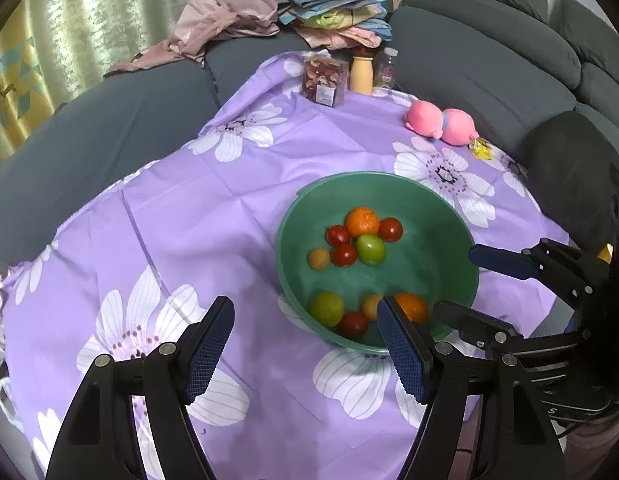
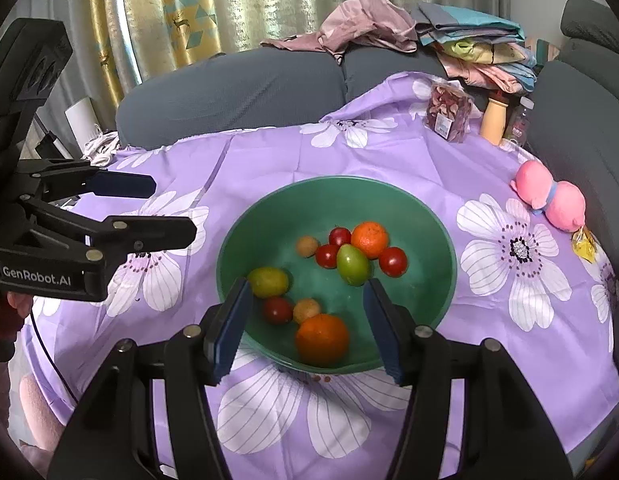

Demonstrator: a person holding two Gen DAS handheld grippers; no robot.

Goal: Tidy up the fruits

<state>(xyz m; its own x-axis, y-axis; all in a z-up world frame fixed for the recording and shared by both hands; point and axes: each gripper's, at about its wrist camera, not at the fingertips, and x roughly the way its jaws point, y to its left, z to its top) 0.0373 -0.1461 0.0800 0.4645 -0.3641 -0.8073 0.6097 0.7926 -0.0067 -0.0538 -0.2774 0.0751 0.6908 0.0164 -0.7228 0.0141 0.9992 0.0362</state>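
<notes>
A green bowl (image 1: 429, 272) (image 2: 421, 240) sits on the purple floral tablecloth and holds several fruits: oranges (image 1: 362, 221) (image 2: 322, 339), red tomatoes (image 1: 343, 255) (image 2: 392, 261), green fruits (image 1: 370, 249) (image 2: 352, 265) and small tan ones (image 1: 319, 258) (image 2: 307, 246). My left gripper (image 1: 305, 336) is open and empty, hovering at the bowl's near left edge. My right gripper (image 2: 307, 316) is open and empty above the bowl's near rim, over the near orange. Each gripper also shows in the other view, my right gripper (image 1: 461, 280) at the right and my left gripper (image 2: 173, 208) at the left.
A pink plush toy (image 1: 441, 122) (image 2: 549, 198) and a yellow wrapper (image 1: 481, 148) lie at the table's far right. A clear box of dried pieces (image 1: 324, 82), a tan bottle (image 1: 361, 74) and a small bottle stand at the far edge. A grey sofa with piled clothes (image 1: 329, 12) surrounds the table.
</notes>
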